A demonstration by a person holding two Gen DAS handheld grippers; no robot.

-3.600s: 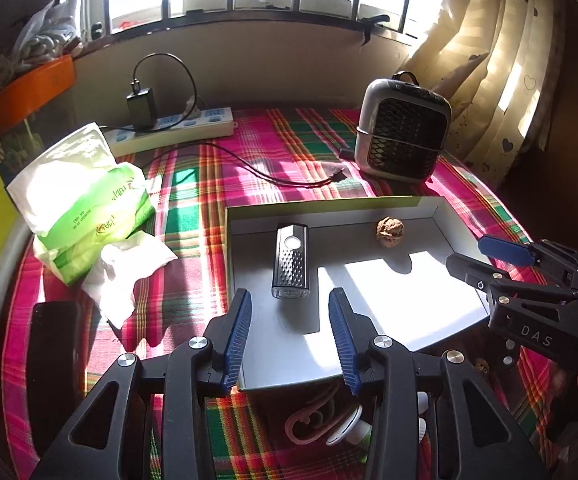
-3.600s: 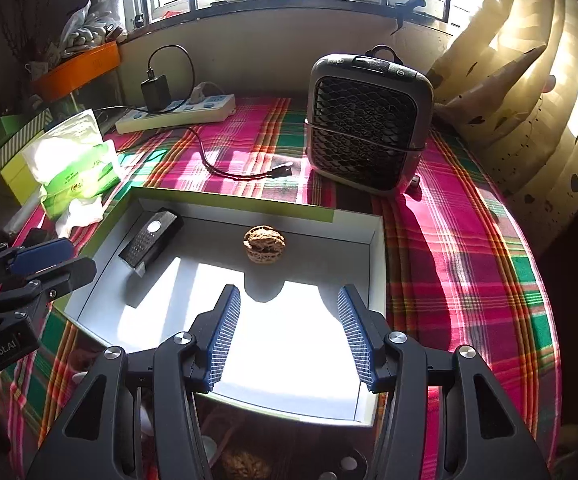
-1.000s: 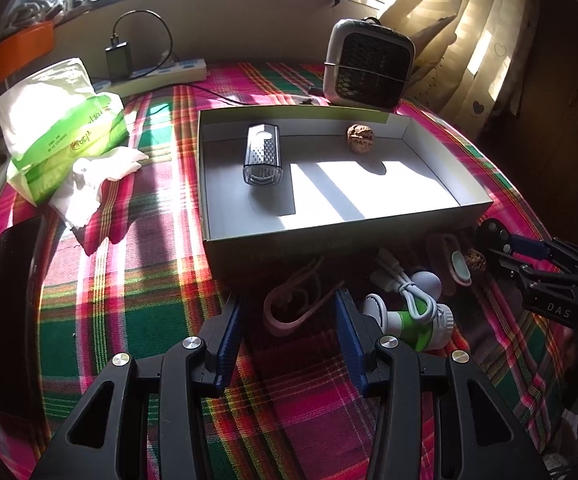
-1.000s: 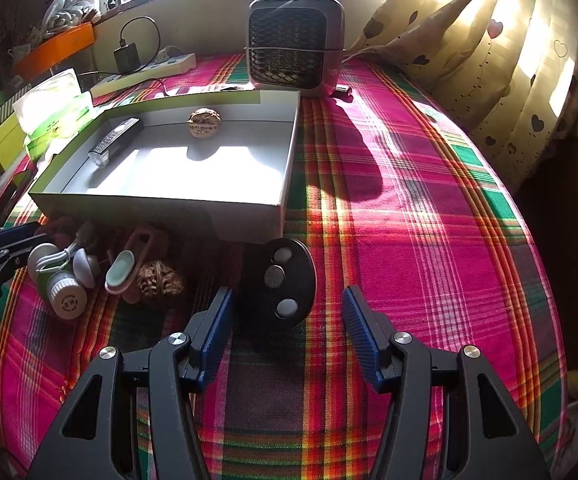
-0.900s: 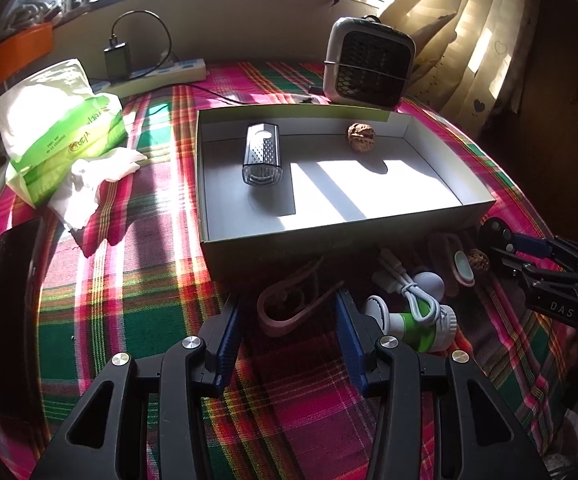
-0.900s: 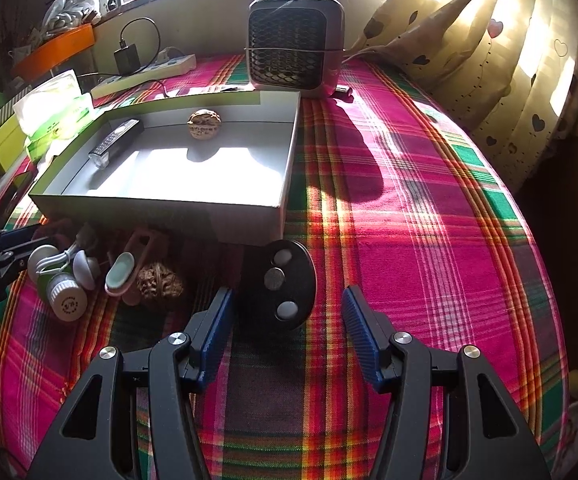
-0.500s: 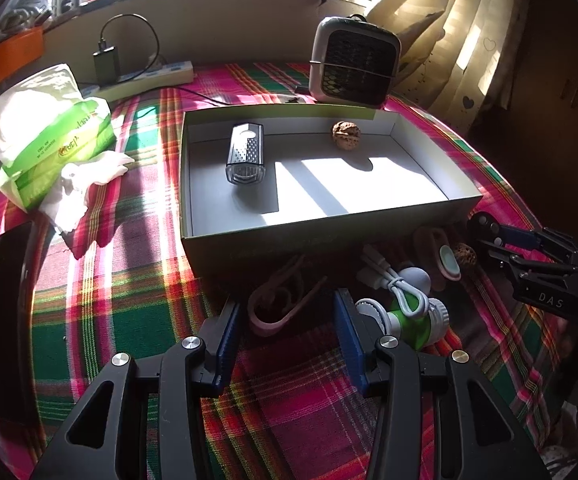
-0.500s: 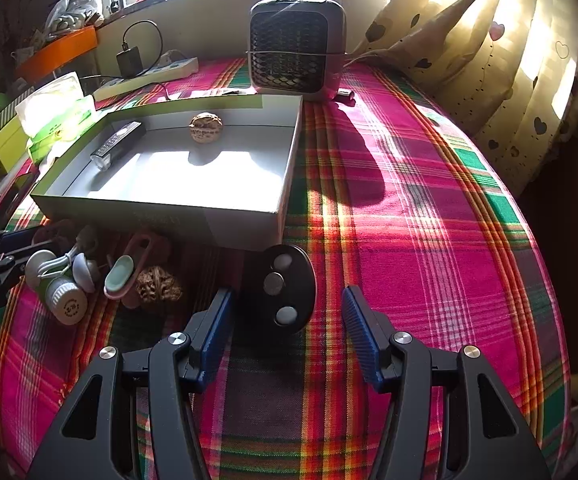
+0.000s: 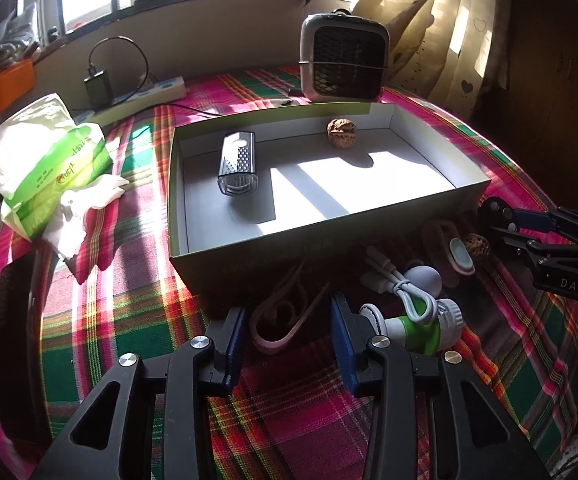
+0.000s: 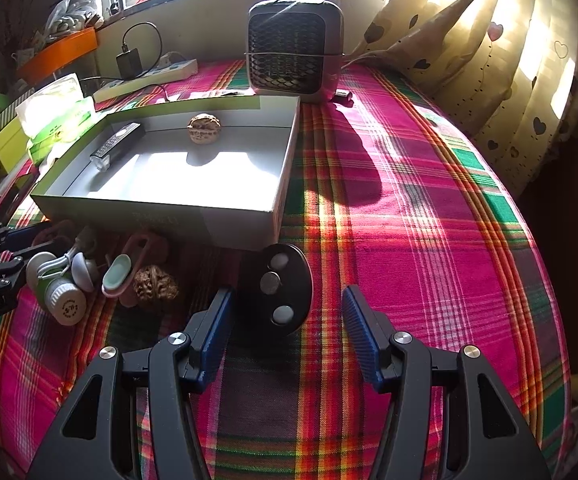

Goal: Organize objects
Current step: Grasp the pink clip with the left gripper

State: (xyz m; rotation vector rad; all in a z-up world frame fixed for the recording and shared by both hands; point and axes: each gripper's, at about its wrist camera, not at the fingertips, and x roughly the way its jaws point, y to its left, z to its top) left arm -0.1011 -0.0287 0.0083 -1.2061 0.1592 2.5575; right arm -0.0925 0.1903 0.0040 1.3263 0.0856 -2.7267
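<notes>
Tissue pack far left on the plaid cloth, crumpled tissue just beside it, dark flat object at the near left edge. Left gripper low over the cloth in front of the box, jaws apart and just been closing, a pink strap loop lying between the blue pads, pads not seen pressing on it. Open grey box mid-table; inside, a small metal grater at the left, a walnut near the back wall. In front of the box on the cloth: green-white cylinder device with a white cable looped over it, a mint-and-pink clip thing, then a second walnut. Right gripper low over the cloth further right, jaws apart, a black round disc with three buttons lying ahead between the pads, untouched. Small heater behind the box, curtain far right.
</notes>
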